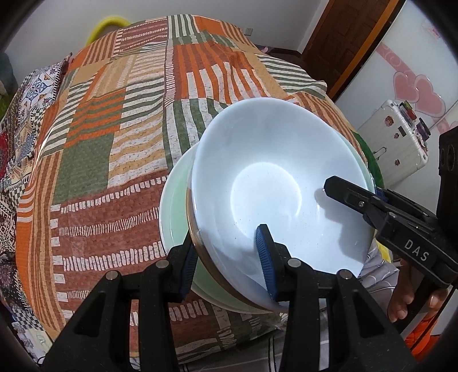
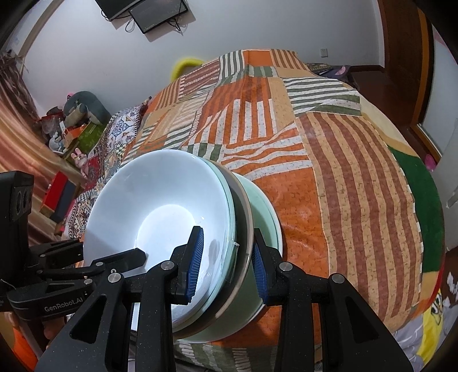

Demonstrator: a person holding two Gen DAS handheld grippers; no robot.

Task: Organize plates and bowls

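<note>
1. Low in the centre of the left wrist view, the left gripper [image 1: 230, 257] clamps the near rim of a stack of nested dishes: one blue pad [image 1: 266, 260] lies inside the white bowl [image 1: 274, 177], the other presses on the outside of the stack.
2. Beneath the white bowl sits a pale green bowl [image 1: 174, 206], and a thin dark-edged dish rim shows between them.
3. At the lower centre of the right wrist view, the right gripper [image 2: 227, 264] pinches the same stack at its opposite rim, one blue pad [image 2: 196, 257] inside the white bowl [image 2: 160, 194] and the other against the outer wall of the pale green bowl [image 2: 257, 206].
4. Both tongs are clenched on the stack, each gripper showing at the edge of the other's view: the right gripper [image 1: 357, 200] at centre right, the left gripper [image 2: 108, 259] at lower left.
5. The stack is tilted and sits at the near edge of a bed covered by a patchwork quilt [image 1: 114, 128] of orange, green and cream stripes; whether it rests on the quilt or is lifted clear cannot be told.
6. A white suitcase [image 1: 395, 137] stands at the right of the left wrist view, and a dark monitor [image 2: 160, 14] hangs on the wall at the top of the right wrist view.
</note>
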